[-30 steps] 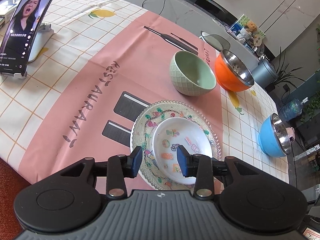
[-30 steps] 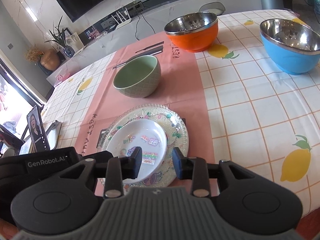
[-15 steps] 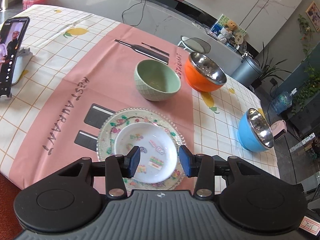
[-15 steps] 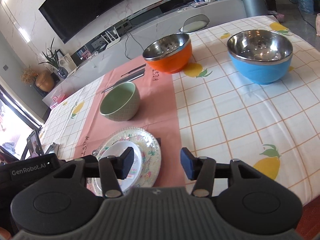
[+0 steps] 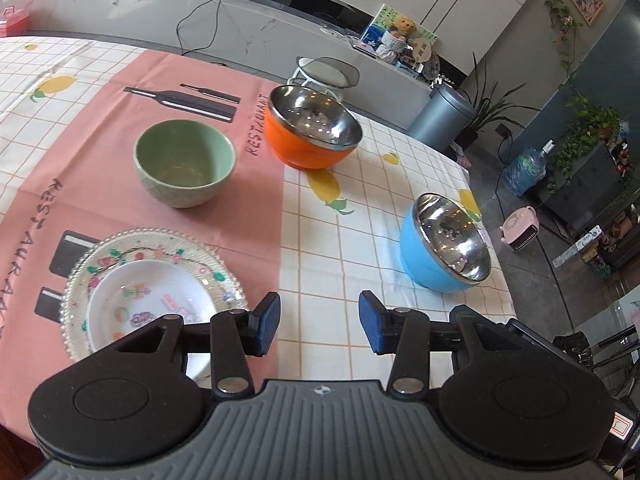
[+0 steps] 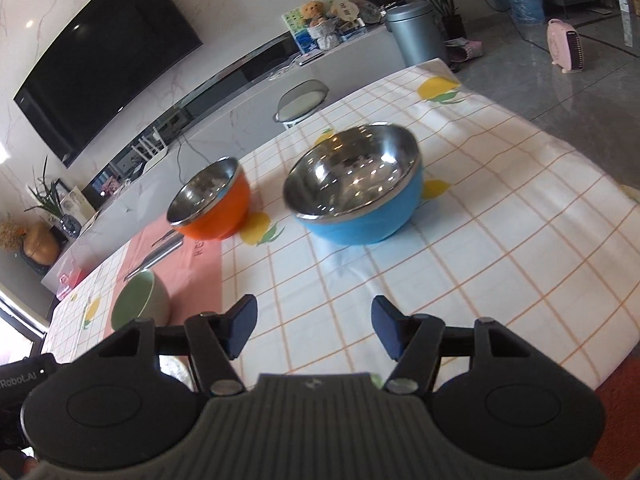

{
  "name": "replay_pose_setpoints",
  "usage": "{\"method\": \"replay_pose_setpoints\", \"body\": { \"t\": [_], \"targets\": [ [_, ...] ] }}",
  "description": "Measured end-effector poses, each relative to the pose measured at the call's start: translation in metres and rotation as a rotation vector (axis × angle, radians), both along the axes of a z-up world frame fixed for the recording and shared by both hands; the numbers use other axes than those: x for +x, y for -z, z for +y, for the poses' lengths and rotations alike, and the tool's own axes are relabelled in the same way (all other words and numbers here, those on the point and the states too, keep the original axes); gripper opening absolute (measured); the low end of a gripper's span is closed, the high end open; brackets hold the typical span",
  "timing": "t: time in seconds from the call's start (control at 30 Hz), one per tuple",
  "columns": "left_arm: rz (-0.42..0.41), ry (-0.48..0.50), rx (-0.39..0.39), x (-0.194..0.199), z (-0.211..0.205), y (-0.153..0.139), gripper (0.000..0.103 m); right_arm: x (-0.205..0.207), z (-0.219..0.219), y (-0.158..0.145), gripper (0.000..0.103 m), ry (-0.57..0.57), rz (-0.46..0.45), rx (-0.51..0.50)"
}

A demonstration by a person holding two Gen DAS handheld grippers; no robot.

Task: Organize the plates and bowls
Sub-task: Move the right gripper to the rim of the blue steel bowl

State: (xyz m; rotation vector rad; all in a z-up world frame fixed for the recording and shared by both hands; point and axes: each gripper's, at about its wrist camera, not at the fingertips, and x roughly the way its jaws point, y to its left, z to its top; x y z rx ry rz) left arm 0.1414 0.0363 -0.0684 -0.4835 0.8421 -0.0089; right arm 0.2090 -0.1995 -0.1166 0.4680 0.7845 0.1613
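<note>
A small white bowl (image 5: 148,304) sits inside a clear patterned glass plate (image 5: 100,256) at the near left. A green ceramic bowl (image 5: 184,162) stands behind it on the pink runner. An orange steel-lined bowl (image 5: 310,132) is farther back, and a blue steel-lined bowl (image 5: 444,240) is to the right. My left gripper (image 5: 319,323) is open and empty above the cloth, right of the plate. My right gripper (image 6: 314,326) is open and empty, in front of the blue bowl (image 6: 356,196), with the orange bowl (image 6: 210,202) and green bowl (image 6: 140,300) to its left.
The table has a checked lemon cloth (image 5: 360,200) with a pink runner (image 5: 120,120). Its right edge (image 6: 600,312) drops to the floor. A stool (image 5: 326,74) stands beyond the far edge, and a grey bin (image 5: 440,118) beyond that.
Both grippers have opened wider and swung right, away from the plate with the white bowl. The right wrist view now faces the blue bowl.
</note>
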Motion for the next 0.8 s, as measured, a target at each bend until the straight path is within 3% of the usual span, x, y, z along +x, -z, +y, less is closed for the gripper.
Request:
{"method": "replay_pose_setpoints", "body": {
  "t": [0.3,0.57,0.8],
  "targets": [
    [-0.012,0.059,-0.038,0.044,-0.041,0.002,0.064,0.028,-0.052,-0.004,0.065,0.107,-0.02,-0.032],
    [-0.012,0.064,-0.091,0.088,-0.062,0.012,0.064,0.061,-0.062,-0.005,0.065,0.109,-0.028,-0.079],
    [0.04,0.057,-0.047,0.126,-0.073,0.028,0.065,0.09,-0.058,0.006,0.064,0.085,-0.002,-0.084]
  ]
}}
